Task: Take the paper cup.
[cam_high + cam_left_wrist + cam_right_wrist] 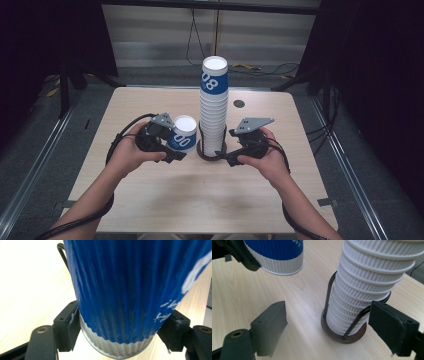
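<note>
The desk is lit evenly from above in the high view, while the surroundings at the left and right edges are left almost black and soft shadows are cast under the hands. In the left gripper view the desk is washed out to near white at the upper left, and the blue cup is rendered soft and slightly blurred, being very close to the lens. In the right gripper view the stack of cups is shown sharply, with the near tool jaws slightly out of focus.
</note>
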`<state>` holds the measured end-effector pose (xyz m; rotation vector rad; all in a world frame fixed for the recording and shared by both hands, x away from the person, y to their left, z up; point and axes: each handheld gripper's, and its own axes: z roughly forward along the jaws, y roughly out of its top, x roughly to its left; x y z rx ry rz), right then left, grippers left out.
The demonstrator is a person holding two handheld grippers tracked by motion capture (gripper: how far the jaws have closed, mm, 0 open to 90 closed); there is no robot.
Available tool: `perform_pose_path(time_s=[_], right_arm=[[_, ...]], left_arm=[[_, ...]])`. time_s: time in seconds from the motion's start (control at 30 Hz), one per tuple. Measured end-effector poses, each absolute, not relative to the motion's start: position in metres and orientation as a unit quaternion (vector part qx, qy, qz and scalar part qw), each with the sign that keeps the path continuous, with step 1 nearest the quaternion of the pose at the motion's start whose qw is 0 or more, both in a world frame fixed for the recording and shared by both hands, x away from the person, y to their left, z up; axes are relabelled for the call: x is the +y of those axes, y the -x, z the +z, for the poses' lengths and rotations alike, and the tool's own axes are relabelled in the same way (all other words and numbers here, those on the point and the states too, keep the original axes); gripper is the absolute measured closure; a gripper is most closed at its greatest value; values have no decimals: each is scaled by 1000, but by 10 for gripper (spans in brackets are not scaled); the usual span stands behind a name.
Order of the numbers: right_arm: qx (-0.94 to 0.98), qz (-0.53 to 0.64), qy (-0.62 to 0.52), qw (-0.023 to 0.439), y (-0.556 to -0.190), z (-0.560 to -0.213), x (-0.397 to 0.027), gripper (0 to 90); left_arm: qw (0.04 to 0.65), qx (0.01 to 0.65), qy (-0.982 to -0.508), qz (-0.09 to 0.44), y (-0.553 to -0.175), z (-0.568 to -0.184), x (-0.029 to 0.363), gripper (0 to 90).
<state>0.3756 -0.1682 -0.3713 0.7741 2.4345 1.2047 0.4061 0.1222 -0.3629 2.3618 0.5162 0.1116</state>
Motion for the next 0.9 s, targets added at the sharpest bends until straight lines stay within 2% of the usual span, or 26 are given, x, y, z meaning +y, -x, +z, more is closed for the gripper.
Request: perform_pose_path(time_s=[0.9], right_arm=[[864,409,-252,147,-373,-384,-166,143]], left_arm=[[276,170,-945,29,-407,-373,107,278]])
